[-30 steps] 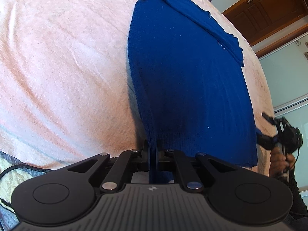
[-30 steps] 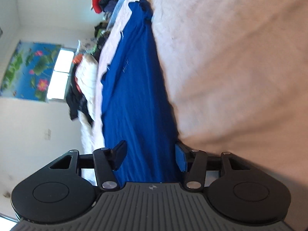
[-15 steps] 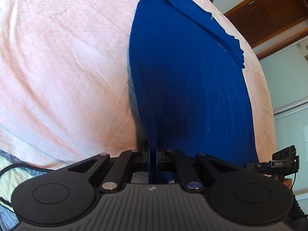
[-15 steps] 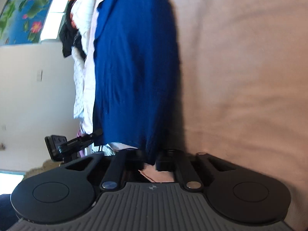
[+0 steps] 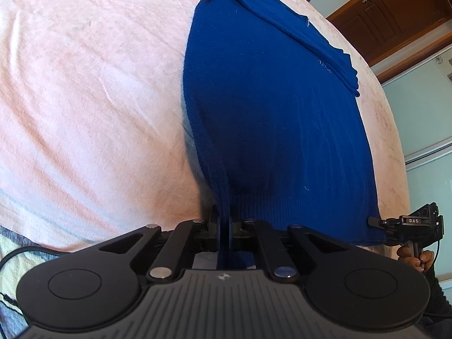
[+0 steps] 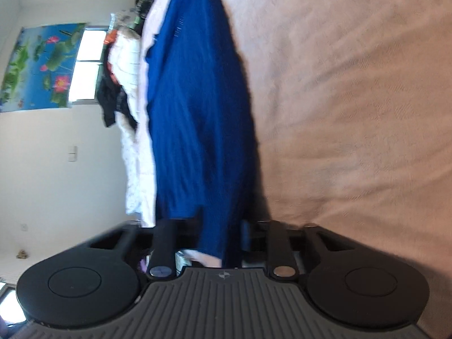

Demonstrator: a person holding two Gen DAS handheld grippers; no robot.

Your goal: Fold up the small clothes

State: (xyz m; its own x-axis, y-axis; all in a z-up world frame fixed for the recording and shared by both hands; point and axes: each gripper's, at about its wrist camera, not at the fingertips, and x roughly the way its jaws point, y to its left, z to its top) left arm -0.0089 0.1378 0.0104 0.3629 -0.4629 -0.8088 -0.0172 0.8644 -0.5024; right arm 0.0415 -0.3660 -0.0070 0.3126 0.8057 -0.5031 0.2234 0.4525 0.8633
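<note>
My right jaws (image 6: 226, 240), wide apart a second ago, now pinch the near hem corner of the blue sweater (image 5: 271, 107) lying on the bed (image 5: 84, 99), matching my left jaws (image 5: 224, 226) already clamped on the other corner, so I judge the fold ready to lift.

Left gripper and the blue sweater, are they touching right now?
Touching. The left wrist view shows the left gripper shut on the blue sweater, the hem's edge pinched between its fingers.
</note>
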